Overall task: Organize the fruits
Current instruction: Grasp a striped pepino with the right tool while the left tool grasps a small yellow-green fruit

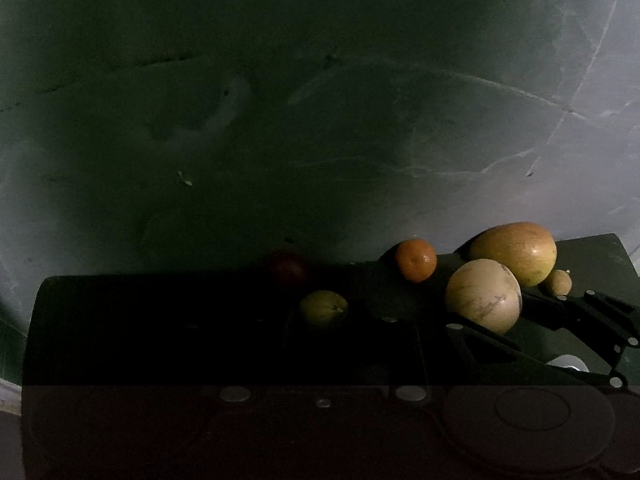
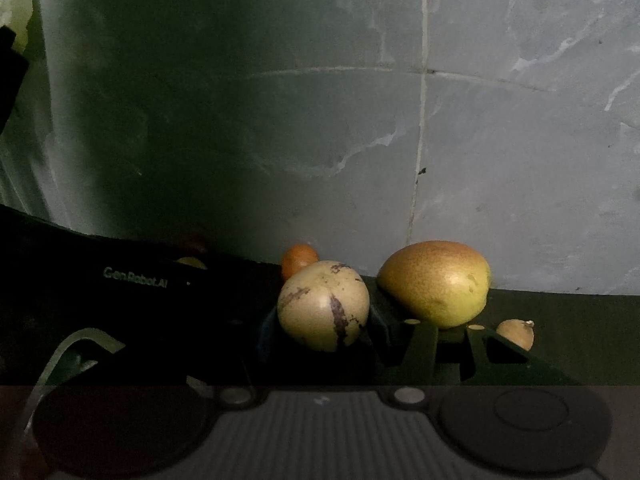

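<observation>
The scene is very dim. A pale round fruit with brown marks (image 2: 323, 305) (image 1: 484, 296) sits between the fingers of my right gripper (image 2: 323, 334) (image 1: 496, 310), which is shut on it. Just behind stand a big yellow-green mango (image 2: 436, 282) (image 1: 516, 252) and an orange (image 2: 298, 260) (image 1: 416, 260). A small tan fruit (image 2: 518, 332) (image 1: 558, 282) lies right of the mango. My left gripper (image 1: 340, 328) shows only as faint dark outlines that stand apart, open. A small yellow-green fruit (image 1: 324, 308) and a dark red fruit (image 1: 288, 268) lie beyond its tips.
All the fruits rest on a dark green table (image 2: 580, 320) (image 1: 592, 252) that ends at a grey marble-tiled wall (image 2: 500, 140) (image 1: 280, 120) close behind them. The black body of the left gripper (image 2: 132, 280) fills the left side of the right wrist view.
</observation>
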`<state>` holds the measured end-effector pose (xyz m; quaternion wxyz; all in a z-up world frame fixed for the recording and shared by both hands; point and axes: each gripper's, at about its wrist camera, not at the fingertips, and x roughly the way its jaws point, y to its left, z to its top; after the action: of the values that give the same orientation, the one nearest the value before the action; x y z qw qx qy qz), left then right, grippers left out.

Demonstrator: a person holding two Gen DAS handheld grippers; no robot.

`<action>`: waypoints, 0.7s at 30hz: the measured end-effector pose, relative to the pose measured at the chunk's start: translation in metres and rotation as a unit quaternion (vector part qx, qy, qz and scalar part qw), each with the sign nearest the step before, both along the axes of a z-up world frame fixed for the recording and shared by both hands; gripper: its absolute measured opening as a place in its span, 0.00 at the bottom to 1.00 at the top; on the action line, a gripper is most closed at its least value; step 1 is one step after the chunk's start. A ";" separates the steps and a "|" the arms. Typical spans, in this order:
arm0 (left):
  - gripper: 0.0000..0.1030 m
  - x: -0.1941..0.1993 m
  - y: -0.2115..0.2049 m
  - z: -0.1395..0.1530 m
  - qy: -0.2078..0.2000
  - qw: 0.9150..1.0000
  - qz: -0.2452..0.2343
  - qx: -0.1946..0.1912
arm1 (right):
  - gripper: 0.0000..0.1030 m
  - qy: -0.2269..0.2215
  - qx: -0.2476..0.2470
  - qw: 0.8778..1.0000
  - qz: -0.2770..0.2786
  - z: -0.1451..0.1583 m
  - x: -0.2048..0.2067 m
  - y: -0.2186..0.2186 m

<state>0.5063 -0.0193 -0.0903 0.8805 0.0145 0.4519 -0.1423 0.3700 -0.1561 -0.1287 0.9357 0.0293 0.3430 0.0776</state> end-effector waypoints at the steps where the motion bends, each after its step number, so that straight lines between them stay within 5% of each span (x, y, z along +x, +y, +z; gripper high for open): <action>1: 0.30 0.000 0.001 0.001 -0.001 1.000 -0.001 -0.001 | 0.52 -0.001 0.001 1.000 -0.001 0.000 -0.001 0.000; 21: 0.30 -0.018 0.006 0.005 -0.010 1.000 -0.021 -0.011 | 0.52 -0.023 0.001 0.999 -0.030 0.013 -0.033 0.003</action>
<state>0.4880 -0.0132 -0.0849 0.8817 0.0155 0.4415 -0.1656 0.3374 -0.1532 -0.1154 0.9453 0.0383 0.3200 0.0507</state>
